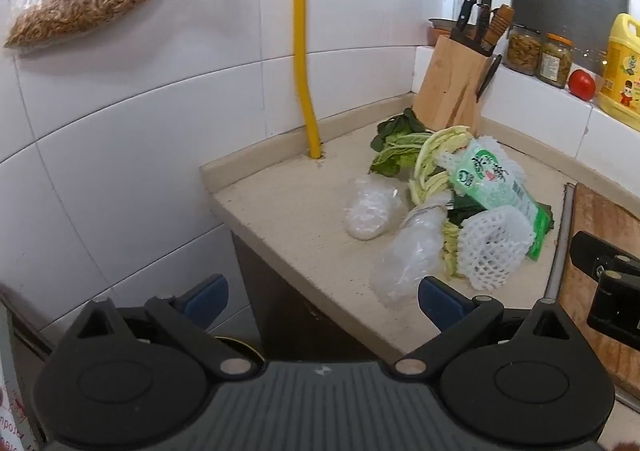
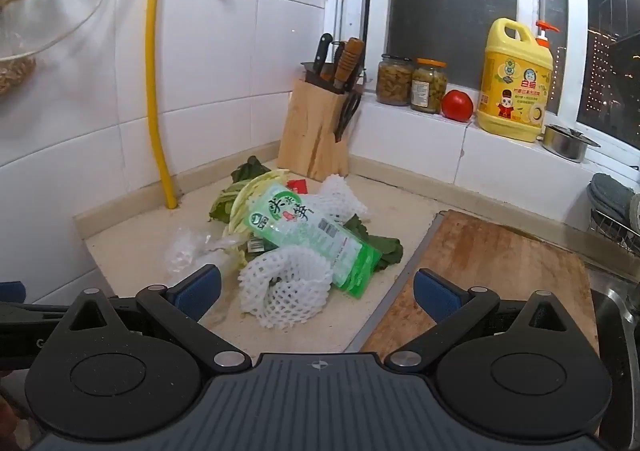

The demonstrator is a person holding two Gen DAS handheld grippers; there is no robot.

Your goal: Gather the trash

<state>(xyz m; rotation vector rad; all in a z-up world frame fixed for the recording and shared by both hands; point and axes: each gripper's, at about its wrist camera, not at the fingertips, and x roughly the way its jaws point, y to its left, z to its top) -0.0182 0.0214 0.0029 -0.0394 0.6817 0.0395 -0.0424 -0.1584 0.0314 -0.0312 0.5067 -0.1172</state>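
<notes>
Left wrist view: looks forward and down from off the bench's [image 1: 304,219] near-left corner, toward the tiled corner; trash pile [image 1: 460,211] right of centre, close. Right wrist view: faces the same corner from further right, above the cutting board [image 2: 500,263] edge, pile [image 2: 304,243] dead ahead, near. Shared: pile, yellow pipe [image 1: 304,51] [image 2: 154,71], knife block [image 1: 452,87] [image 2: 316,127], windowsill jars [image 2: 412,83]. The right tool's housing [image 1: 608,283] shows at the left view's right edge.

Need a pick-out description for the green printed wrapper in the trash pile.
Start at the wooden knife block in the tiled corner. The trash pile lies on the counter just in front of it. The green printed wrapper lies on top, slanting toward the cutting board; it is the only flat, lettered piece among white foam netting and leaves.
</notes>
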